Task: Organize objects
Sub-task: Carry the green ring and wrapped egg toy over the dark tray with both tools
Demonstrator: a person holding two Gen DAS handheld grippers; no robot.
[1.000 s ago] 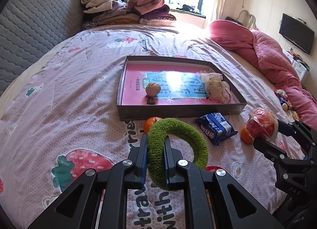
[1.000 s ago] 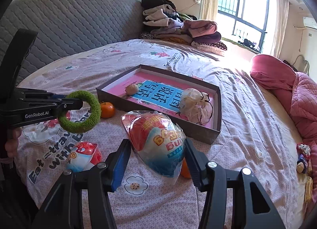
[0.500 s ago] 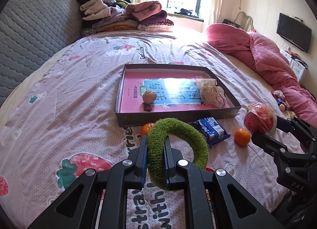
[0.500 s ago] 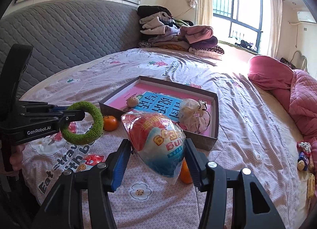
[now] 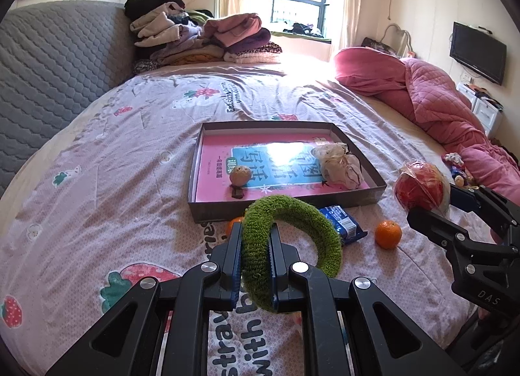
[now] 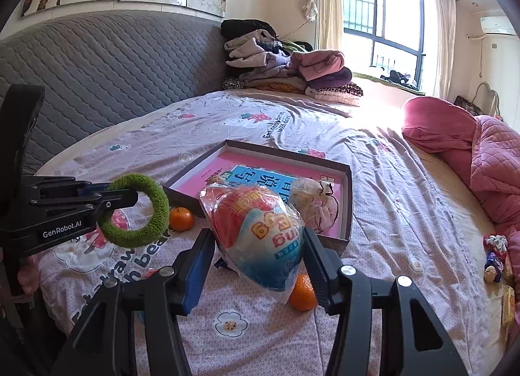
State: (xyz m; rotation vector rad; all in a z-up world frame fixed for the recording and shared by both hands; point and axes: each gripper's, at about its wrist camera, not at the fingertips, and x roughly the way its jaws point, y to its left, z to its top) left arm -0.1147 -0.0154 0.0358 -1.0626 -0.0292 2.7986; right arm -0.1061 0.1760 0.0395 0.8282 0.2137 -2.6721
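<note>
My left gripper (image 5: 255, 236) is shut on a fuzzy green ring (image 5: 289, 246), held above the bed; from the right wrist view the same ring (image 6: 139, 210) hangs at the left. My right gripper (image 6: 256, 236) is shut on a red, white and blue snack bag (image 6: 260, 233), lifted off the sheet; the left wrist view shows that bag (image 5: 421, 184) at the right. Ahead lies a shallow grey box (image 5: 208, 207) lined with a pink book, holding a small brown ball (image 5: 240, 175) and a crumpled pale bag (image 5: 338, 164).
Two oranges (image 5: 387, 234) (image 6: 181, 218) and a blue packet (image 5: 344, 225) lie on the sheet before the box. Folded clothes (image 5: 208, 38) are piled at the bed's far end. A pink quilt (image 5: 438, 106) runs along the right. Small toys (image 6: 495, 257) lie at the right edge.
Both grippers have risen a little with their loads, so the box and oranges sit lower and farther in view. Neither grip has changed.
</note>
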